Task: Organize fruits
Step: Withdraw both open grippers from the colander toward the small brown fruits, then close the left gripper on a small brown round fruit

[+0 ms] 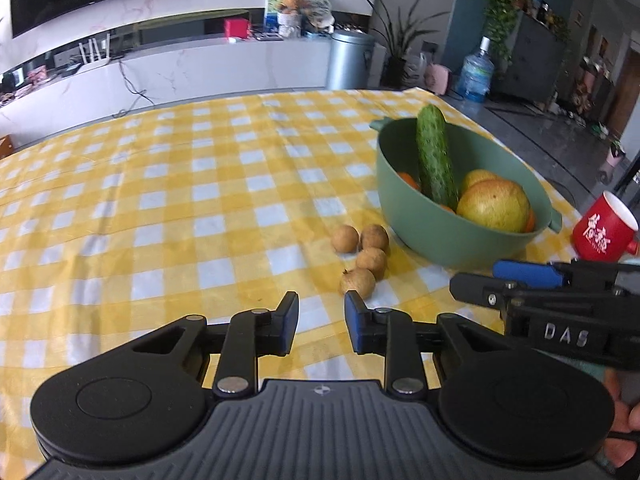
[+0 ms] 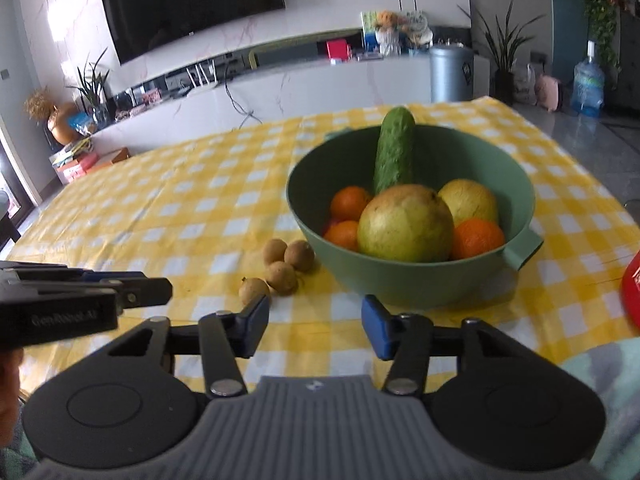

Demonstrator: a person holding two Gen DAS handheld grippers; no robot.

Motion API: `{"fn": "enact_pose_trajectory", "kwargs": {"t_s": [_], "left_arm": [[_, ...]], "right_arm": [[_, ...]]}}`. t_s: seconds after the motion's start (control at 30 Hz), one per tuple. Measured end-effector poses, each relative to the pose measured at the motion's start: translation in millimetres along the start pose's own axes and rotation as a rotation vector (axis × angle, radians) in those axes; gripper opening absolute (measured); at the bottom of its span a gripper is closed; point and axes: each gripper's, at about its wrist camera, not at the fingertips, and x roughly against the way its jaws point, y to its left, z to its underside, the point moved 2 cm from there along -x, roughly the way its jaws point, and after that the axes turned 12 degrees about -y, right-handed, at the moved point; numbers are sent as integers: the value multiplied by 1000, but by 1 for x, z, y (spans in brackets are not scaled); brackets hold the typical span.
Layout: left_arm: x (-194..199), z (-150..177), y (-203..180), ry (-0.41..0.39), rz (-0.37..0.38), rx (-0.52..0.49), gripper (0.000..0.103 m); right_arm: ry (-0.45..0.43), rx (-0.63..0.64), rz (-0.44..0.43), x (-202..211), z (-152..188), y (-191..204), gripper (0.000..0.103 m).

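Observation:
Several small brown longans (image 1: 371, 263) (image 2: 281, 276) lie on the yellow checked cloth beside a green bowl (image 1: 432, 236) (image 2: 400, 284). The bowl holds a cucumber (image 1: 434, 160) (image 2: 394, 152) standing on end, a large yellow-green fruit (image 1: 494, 206) (image 2: 404, 224) and oranges (image 2: 476, 238). My left gripper (image 1: 322, 314) hangs low over the cloth with a narrow gap and nothing between its pads; the nearest longan sits just past its right fingertip. My right gripper (image 2: 316, 320) is open and empty in front of the bowl, with the nearest longan just past its left fingertip.
A red mug (image 1: 600, 228) (image 2: 632, 284) stands right of the bowl near the table's edge. The two tools are close side by side: the right tool's fingers (image 1: 472, 288) show at the left wrist view's right. Wide cloth (image 1: 160, 200) stretches to the left.

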Motion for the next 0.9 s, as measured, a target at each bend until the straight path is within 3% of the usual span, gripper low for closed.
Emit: {"fn": "enact_pose_trajectory", "kwargs": {"t_s": [0.23, 0.43, 0.73, 0.9], "left_arm": [[-13, 4, 1, -14, 2, -4, 32], [-27, 7, -1, 27, 77, -1, 32], [-44, 15, -12, 39, 121, -86, 32], [-51, 11, -18, 5, 114, -130, 32]], "right_arm": [[4, -8, 34, -11, 0, -1, 48], [30, -39, 43, -22, 0, -4, 48], [34, -87, 49, -22, 2, -10, 48], [40, -103, 42, -24, 3, -11, 48]]}}
